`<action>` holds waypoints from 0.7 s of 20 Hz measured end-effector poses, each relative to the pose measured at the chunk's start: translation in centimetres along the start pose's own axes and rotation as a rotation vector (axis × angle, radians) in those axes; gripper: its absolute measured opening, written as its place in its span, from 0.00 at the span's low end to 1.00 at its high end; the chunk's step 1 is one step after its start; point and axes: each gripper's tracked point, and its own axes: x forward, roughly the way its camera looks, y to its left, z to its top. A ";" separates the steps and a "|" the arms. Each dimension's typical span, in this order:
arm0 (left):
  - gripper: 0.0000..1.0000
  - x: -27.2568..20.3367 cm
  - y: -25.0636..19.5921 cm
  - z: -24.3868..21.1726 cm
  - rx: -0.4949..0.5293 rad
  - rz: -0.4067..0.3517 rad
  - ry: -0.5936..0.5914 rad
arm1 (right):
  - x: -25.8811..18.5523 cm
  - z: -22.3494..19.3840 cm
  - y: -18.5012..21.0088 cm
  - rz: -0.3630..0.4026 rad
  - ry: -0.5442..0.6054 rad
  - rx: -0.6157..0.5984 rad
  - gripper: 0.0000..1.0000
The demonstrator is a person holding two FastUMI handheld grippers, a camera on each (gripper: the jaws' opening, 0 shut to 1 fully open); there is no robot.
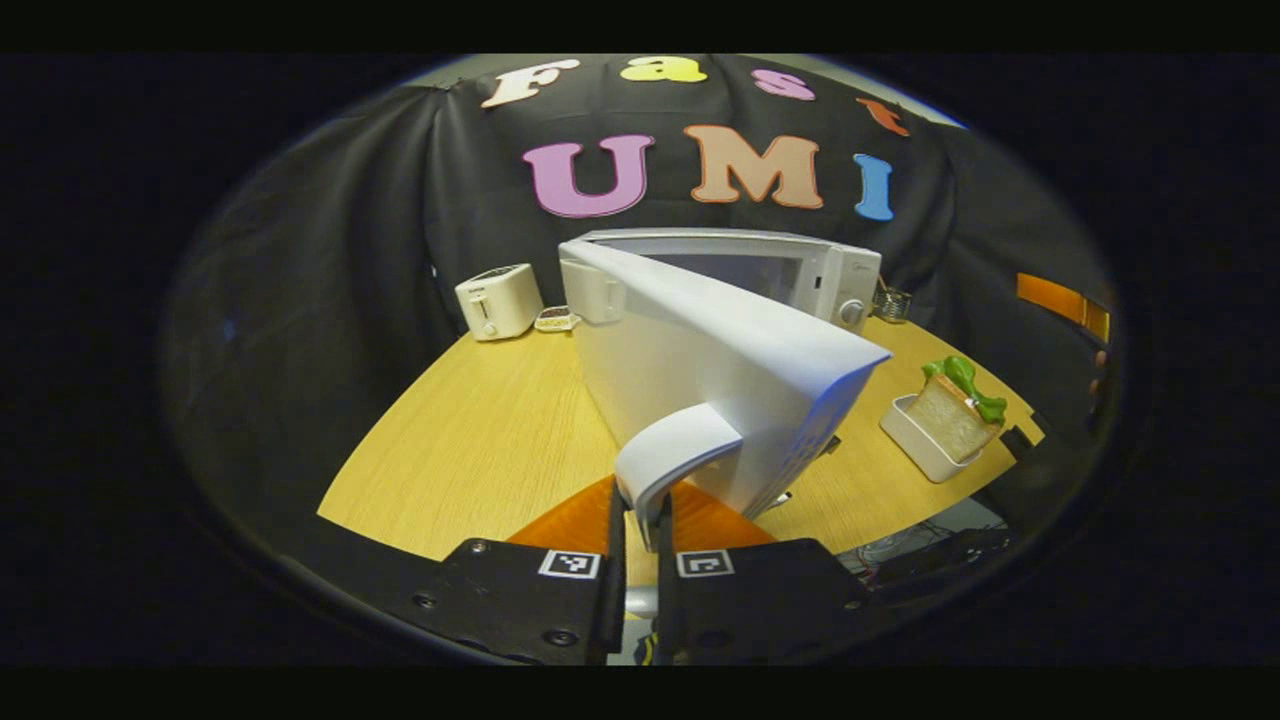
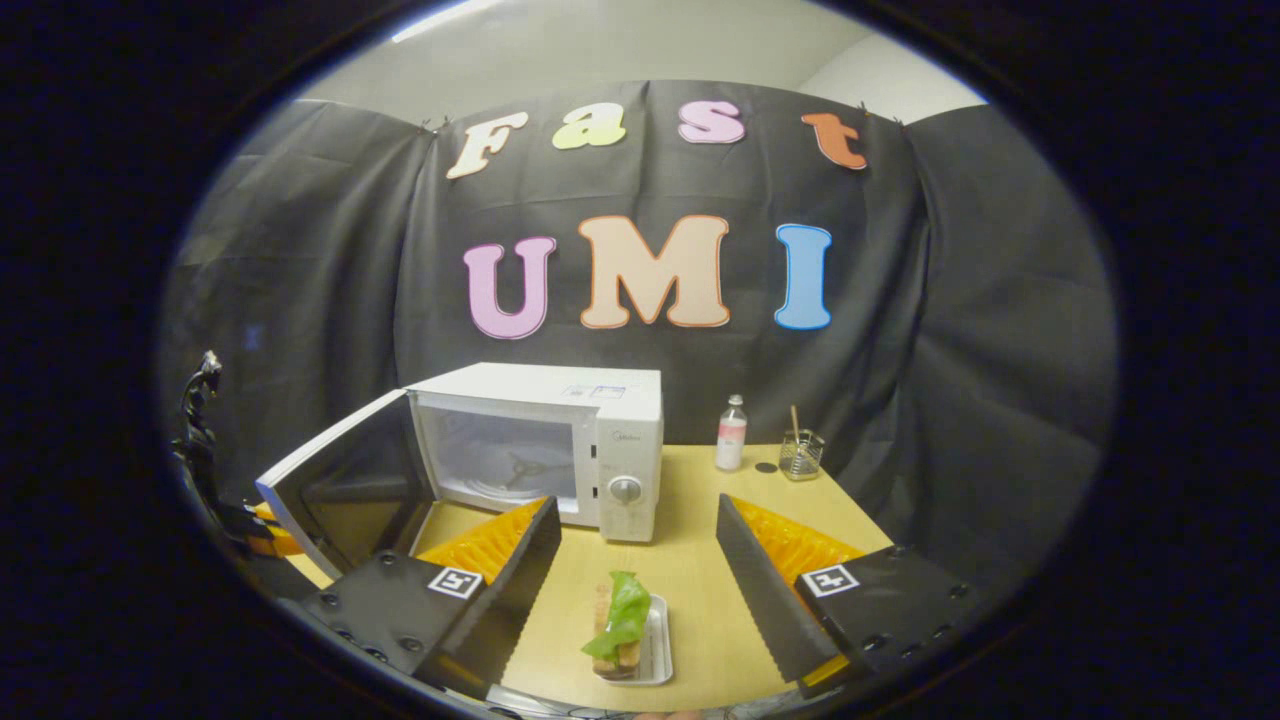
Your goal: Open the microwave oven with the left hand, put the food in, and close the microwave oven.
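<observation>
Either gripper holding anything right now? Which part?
Left gripper is shut on the door handle of the open microwave door. Right gripper is open, holding nothing, with the sandwich tray lying between its fingers.

microwave (image 1: pixel 840 275) cavity hidden behind door (image 1: pixel 700 350), toaster-side dish (image 1: pixel 556 319) contents indistinct

A white toaster (image 1: pixel 498 300) stands at the far left of the wooden bench (image 1: pixel 480 440), a small dish (image 1: pixel 556 319) just beside it; a bottle (image 2: pixel 731 433) and a glass jar (image 2: pixel 800 455) holding a stick stand near the wall.
</observation>
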 end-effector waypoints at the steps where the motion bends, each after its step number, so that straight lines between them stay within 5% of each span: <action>1: 0.19 -0.1 0.2 -0.1 -0.017 0.001 0.003 | 0.0 -0.1 -0.1 0.000 0.003 0.002 0.97; 4: 0.32 -0.1 0.8 0.0 -0.059 0.034 0.003 | -0.2 0.0 -0.5 -0.009 0.000 0.009 0.97; 9: 1.00 0.0 1.6 -0.3 -0.055 0.051 0.033 | -0.5 -0.3 -1.0 -0.015 0.004 0.026 0.97; 14: 1.00 -0.8 0.8 0.3 0.010 0.023 0.027 | -0.7 -1.7 -0.9 -0.011 0.027 0.019 0.97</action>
